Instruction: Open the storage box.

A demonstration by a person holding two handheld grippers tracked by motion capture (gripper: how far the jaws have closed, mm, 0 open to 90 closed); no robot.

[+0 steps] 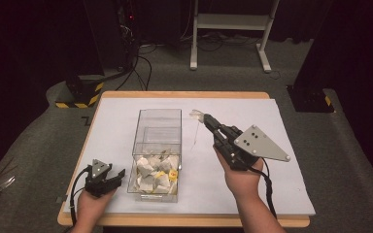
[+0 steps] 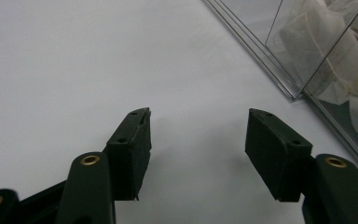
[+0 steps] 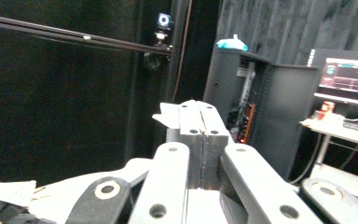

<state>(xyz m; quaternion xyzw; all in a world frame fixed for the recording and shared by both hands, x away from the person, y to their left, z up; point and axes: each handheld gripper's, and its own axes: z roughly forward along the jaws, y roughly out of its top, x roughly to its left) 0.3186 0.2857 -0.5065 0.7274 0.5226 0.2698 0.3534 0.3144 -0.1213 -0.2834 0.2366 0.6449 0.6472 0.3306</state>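
Lifting a tea bag (image 1: 196, 115) clear of the box (image 1: 157, 127) is the step in hand, by the look of it. To do it well the right gripper (image 1: 206, 119) should go on pinching the tag and rise until the string (image 1: 194, 133) and whatever hangs on it clear the box wall.

High view: the right gripper, jaws shut on the pale tag, hangs just past the box's right wall, over the middle of the table (image 1: 252, 194). The clear box has two compartments; the far one looks empty, the near one holds a heap of tea bags (image 1: 155, 174), one with a yellow tag. The left gripper (image 1: 118, 175) rests near the front left corner, just beside the box.

Left gripper view: jaws apart, nothing between them; the box corner (image 2: 298, 95) is close, bags behind it.

Right gripper view: jaws pressed together, a white scrap (image 3: 168, 116) at their tip.
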